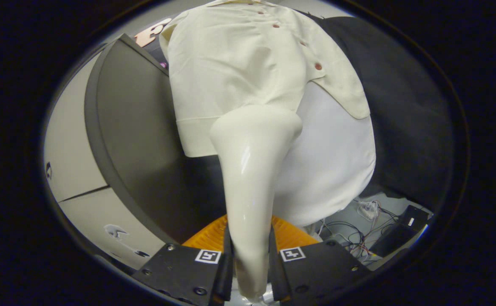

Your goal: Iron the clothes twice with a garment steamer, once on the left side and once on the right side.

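Note:
My gripper [250, 259] is shut on the handle of a glossy cream garment steamer [252, 170], both fingers pressing its narrow lower part. The steamer's broad head points away from me and rests against the lower hem of a cream short shirt [239, 72] with reddish buttons down its front. The shirt hangs over a white padded form [337, 161]. The steamer head sits on the panel left of the button line, near the hem.
A dark grey curved board [133, 140] stands to the left of the shirt, with a pale floor beyond it. Black cloth hangs to the right. An orange ribbed object [290, 236] lies just beyond my fingers. Cables and a black box [401, 229] lie lower right.

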`<state>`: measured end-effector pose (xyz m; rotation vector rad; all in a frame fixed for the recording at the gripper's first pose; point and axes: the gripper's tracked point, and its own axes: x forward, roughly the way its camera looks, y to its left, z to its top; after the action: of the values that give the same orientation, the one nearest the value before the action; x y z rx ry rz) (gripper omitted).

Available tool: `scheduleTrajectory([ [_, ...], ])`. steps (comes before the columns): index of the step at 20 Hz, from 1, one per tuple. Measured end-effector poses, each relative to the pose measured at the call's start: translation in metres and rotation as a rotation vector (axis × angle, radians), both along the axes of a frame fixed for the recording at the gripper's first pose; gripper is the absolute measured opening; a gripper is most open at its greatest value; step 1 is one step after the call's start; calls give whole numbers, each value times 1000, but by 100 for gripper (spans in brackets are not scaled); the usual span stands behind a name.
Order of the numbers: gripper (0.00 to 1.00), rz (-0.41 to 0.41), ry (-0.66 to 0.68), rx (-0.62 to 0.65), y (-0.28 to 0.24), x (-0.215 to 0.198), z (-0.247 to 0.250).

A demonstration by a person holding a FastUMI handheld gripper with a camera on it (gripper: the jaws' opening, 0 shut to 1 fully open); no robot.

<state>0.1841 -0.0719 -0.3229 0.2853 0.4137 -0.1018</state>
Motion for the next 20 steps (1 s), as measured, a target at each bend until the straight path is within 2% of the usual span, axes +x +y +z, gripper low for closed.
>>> scheduleTrajectory([
  [6,36,-42,-170,-59,1,-39,71],
  [11,36,-88,-253,-166,-29,-62,146],
  [15,36,-117,-337,-187,-64,-50,214],
  [20,36,-149,-371,-231,-113,-29,291],
])
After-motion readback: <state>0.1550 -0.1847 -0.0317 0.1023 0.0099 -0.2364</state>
